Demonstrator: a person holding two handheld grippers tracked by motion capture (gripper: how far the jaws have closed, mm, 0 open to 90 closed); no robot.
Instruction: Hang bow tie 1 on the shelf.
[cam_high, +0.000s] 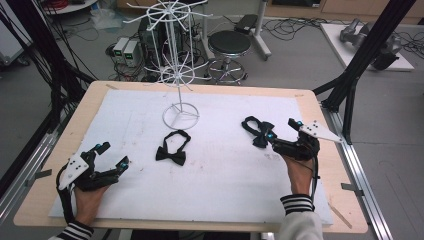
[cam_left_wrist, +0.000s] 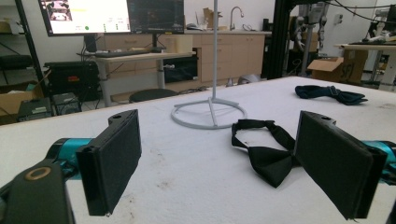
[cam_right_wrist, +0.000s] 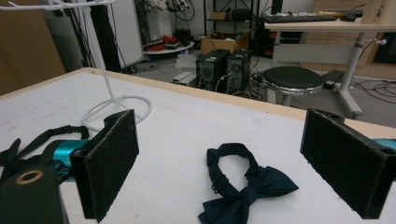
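Observation:
A black bow tie (cam_high: 172, 150) lies flat on the white mat, just in front of the white wire rack's ring base (cam_high: 180, 116). My left gripper (cam_high: 113, 154) rests open at the mat's front left, a short way from that tie. Its own view has the black bow tie (cam_left_wrist: 266, 158) ahead between the wide-apart pads (cam_left_wrist: 114, 156). A dark navy bow tie (cam_high: 257, 131) lies at the right, and my right gripper (cam_high: 282, 129) stands open right beside it. In the right gripper view the navy bow tie (cam_right_wrist: 243, 186) lies between the spread pads (cam_right_wrist: 109, 158), untouched.
The tall wire rack (cam_high: 172, 45) rises from the mat's back centre with bare arms. A wooden table edge (cam_high: 325, 125) borders the white mat. Behind the table stand a stool (cam_high: 229, 45) and computer boxes (cam_high: 127, 50); black frame posts (cam_high: 360, 65) stand at the right.

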